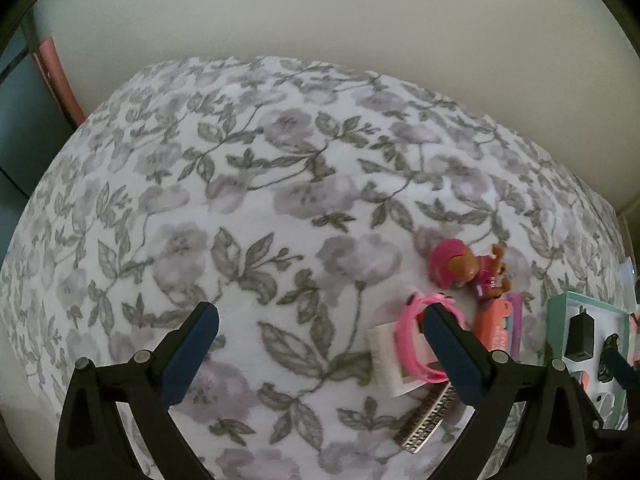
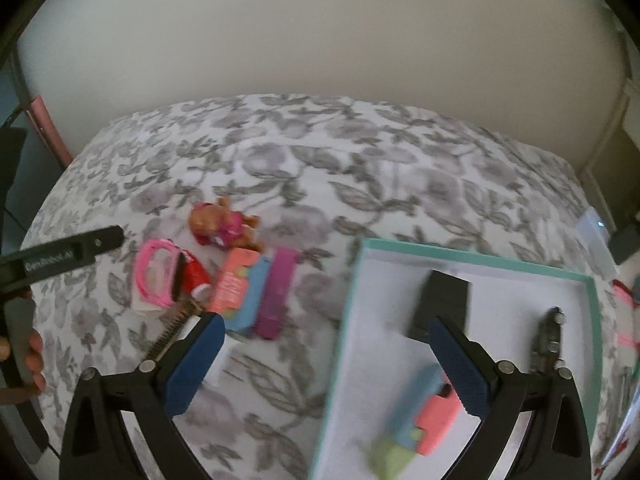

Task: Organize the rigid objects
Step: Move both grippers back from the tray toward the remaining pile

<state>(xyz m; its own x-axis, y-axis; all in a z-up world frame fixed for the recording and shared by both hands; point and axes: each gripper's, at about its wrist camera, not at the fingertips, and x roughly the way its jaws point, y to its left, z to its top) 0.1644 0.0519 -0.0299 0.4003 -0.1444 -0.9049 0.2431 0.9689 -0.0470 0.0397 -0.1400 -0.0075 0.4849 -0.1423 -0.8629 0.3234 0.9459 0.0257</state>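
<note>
A plain pale wall rises behind a bed spread with a white cloth (image 1: 304,184) printed with grey flowers. Furthest left, the left gripper (image 1: 320,344) hangs over bare cloth, jaws wide and empty. Right of it lies a loose cluster: one pink ring-shaped band (image 2: 154,274) on a small white card, one red piece half under it, one studded metal strip (image 1: 426,424), one brown toy dog (image 2: 224,226) in pink, and one stack of coral, blue and purple blocks (image 2: 256,292). Further right, one teal-rimmed tray (image 2: 472,254) holds one black charger, one dark metal tool and one pastel block toy (image 2: 420,416). The right gripper (image 2: 328,364) spans the tray's left edge, jaws wide, holding nothing. The soft cloth could let the tray tilt if pressed; the crowded cluster could scatter if a finger catches a neighbour.
</note>
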